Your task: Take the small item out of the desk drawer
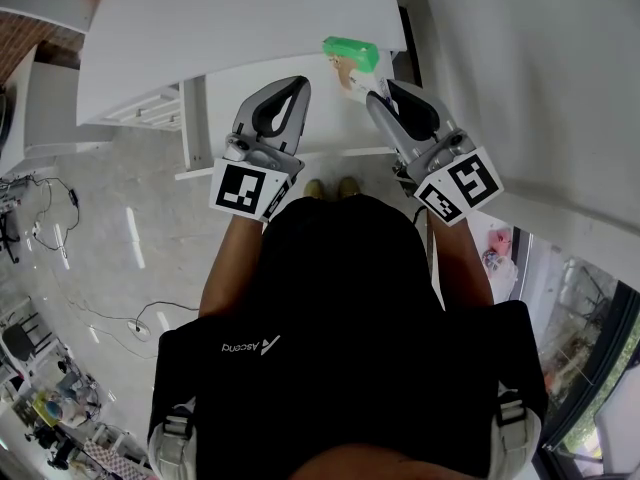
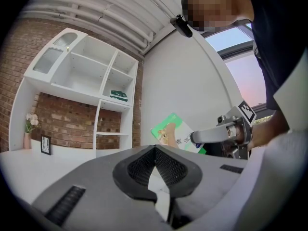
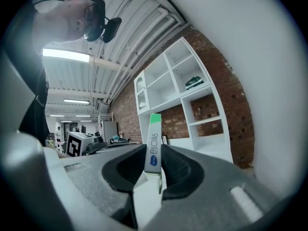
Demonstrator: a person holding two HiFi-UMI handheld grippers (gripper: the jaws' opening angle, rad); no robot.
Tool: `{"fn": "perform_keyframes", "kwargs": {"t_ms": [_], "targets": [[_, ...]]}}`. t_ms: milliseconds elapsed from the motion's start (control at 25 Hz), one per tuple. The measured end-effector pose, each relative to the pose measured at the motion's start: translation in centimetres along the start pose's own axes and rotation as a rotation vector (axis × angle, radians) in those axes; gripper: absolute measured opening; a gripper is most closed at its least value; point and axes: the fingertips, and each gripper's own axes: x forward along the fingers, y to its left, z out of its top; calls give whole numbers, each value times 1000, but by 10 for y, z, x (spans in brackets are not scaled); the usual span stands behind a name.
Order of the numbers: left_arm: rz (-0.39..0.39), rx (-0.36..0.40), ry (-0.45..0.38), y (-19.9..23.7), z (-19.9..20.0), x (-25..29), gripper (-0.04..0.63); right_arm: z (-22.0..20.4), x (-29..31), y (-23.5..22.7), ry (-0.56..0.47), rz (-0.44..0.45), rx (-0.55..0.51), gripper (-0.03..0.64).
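The right tongs (image 3: 153, 165) are clamped on the lower end of a small green-and-white packet (image 3: 153, 141), holding it up in the air over the right end of the white worktop (image 1: 220, 28), while the left tongs (image 2: 155, 150) alongside are closed, tips together, on nothing.

A white shelving unit (image 2: 91, 76) stands against a brick wall (image 2: 67, 121). Right of it is a plain white wall (image 2: 187, 81), farther right a bright window (image 2: 240, 69), and above it ceiling pipes (image 2: 96, 8).
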Motion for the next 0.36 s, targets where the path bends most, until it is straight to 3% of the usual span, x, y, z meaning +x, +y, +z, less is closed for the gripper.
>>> {"fn": "perform_keyframes", "kwargs": {"t_ms": [360], "targets": [[-11,7,-7,-24,2,1,-2,1,-20,3,-5,15,-5,94]]}}
